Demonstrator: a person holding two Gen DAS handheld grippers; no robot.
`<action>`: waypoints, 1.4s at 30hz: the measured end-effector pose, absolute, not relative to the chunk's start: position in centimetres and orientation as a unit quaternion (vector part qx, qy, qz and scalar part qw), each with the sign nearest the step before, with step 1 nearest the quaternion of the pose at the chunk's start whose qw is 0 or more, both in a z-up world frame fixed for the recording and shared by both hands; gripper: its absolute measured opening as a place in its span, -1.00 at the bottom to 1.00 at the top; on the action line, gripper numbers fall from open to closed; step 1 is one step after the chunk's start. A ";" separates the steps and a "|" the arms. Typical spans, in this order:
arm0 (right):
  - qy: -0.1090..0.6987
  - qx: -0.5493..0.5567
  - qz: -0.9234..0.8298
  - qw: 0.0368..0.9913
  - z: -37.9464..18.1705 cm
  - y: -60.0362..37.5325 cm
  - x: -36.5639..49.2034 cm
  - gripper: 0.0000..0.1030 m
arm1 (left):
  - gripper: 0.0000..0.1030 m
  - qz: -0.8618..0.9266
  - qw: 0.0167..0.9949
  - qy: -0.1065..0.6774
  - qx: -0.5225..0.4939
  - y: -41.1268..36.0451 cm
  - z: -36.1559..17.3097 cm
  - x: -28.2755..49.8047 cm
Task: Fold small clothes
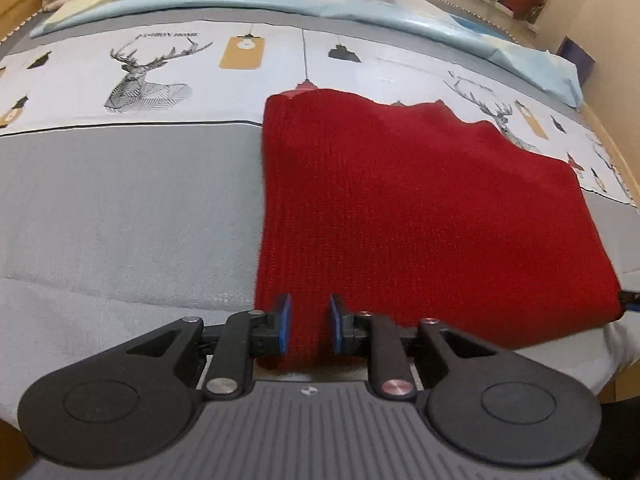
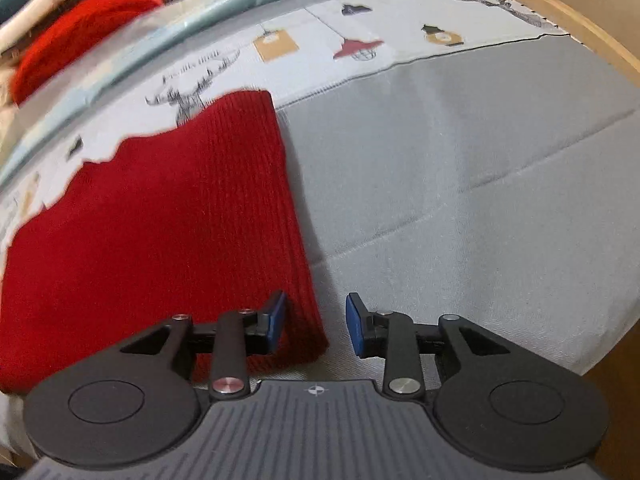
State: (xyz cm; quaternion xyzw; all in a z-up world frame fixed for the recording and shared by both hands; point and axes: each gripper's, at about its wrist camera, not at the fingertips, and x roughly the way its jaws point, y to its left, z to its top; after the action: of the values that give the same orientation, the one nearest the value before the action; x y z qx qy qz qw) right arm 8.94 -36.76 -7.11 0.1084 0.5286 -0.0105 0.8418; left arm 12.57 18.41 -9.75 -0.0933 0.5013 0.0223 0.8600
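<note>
A red knitted garment (image 1: 404, 208) lies flat on the bed, folded into a rough rectangle with a jagged far edge. It also shows in the right wrist view (image 2: 160, 224). My left gripper (image 1: 309, 322) is at the garment's near left corner, its blue pads a little apart with red fabric between them. My right gripper (image 2: 316, 322) is open at the garment's near right corner; the left pad is over the fabric, the right pad over the grey sheet.
The bed sheet (image 1: 120, 208) is grey with a white band of printed deer and lamps. A light blue cover (image 1: 248, 0) lies along the far side. Another red garment (image 2: 84, 28) sits in a pile at the back left. A wooden bed frame (image 2: 560, 12) runs along the right.
</note>
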 end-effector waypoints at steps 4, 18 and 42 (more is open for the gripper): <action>0.540 0.088 -0.025 0.837 -7.4 -36.7 9.0 -0.18 | -0.52 0.025 0.843 0.531 -0.079 17.8 -11.2 13.7; 0.501 0.095 -0.044 0.859 -6.0 -36.5 8.2 -0.15 | -0.33 0.029 0.859 0.502 -0.098 18.5 -9.2 14.1; 0.295 0.051 0.101 0.949 2.8 -23.7 -0.8 -0.14 | 0.23 0.104 0.968 0.227 0.003 21.2 7.7 10.3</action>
State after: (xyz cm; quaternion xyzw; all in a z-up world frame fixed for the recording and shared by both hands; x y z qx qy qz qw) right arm -0.82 -23.70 2.79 0.0508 0.2948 0.1006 0.9489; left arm 10.27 21.24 7.69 0.0034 0.2275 0.1036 0.9682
